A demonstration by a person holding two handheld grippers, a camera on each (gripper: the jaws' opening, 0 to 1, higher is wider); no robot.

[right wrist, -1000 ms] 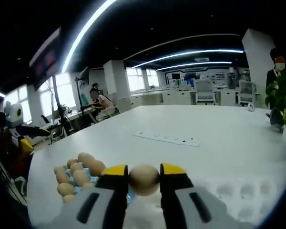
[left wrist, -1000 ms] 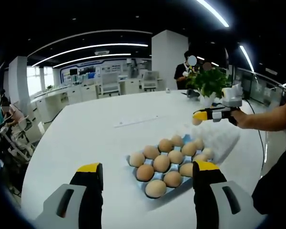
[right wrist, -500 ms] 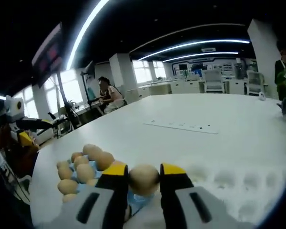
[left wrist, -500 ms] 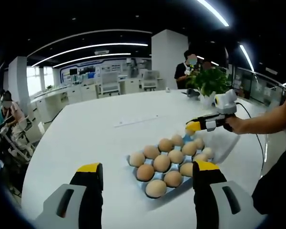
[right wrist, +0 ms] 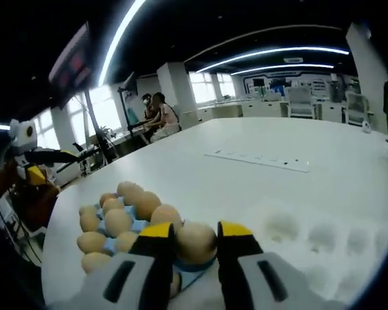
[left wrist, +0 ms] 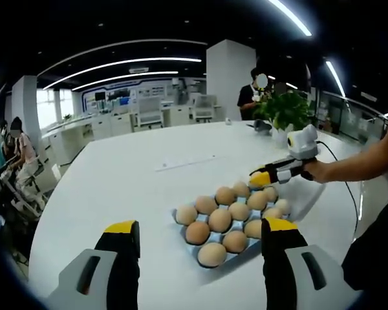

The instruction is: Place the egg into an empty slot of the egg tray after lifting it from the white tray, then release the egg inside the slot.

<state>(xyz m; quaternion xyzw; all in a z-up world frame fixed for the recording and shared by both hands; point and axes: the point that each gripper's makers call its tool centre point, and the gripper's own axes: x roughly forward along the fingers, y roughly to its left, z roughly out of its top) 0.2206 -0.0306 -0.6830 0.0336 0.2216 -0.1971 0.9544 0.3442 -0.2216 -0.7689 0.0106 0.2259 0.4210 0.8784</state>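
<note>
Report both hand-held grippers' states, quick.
Left hand-held gripper: open, holding nothing.
Right hand-held gripper: shut on the egg, just over the egg tray.

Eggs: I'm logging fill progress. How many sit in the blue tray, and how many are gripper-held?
eggs in the blue tray: 14
egg in the right gripper: 1
Total: 15
</note>
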